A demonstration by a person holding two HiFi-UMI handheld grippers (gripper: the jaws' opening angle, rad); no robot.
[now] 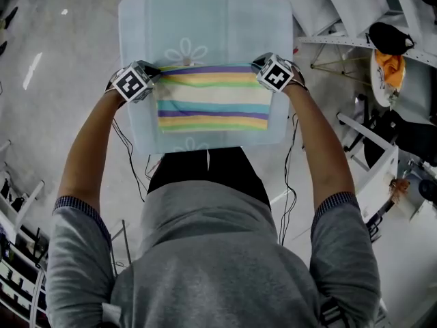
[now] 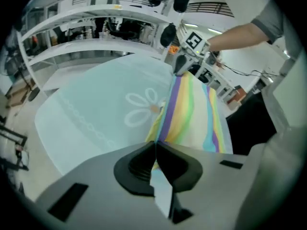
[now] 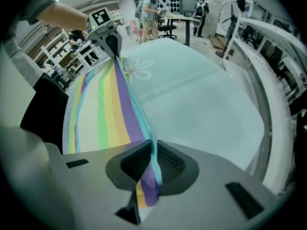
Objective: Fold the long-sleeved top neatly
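The striped long-sleeved top [image 1: 213,100] lies folded into a rectangle on the pale blue table [image 1: 205,26], with purple, yellow, white and teal bands. My left gripper [image 1: 151,76] is shut on its far left corner. In the left gripper view the pads pinch the cloth edge [image 2: 155,147] and the top [image 2: 192,114] stretches away to the other gripper [image 2: 184,63]. My right gripper [image 1: 263,70] is shut on the far right corner. The right gripper view shows the purple and teal edge [image 3: 146,176] clamped between the pads, with the top [image 3: 103,114] running to the left gripper [image 3: 112,42].
The table carries a printed flower [image 1: 186,50] just beyond the top's far edge. White racks and an orange cloth [image 1: 389,63] stand to the right of the table. Shelving [image 1: 17,251] sits at the lower left. People stand at desks [image 3: 168,13] far behind the table.
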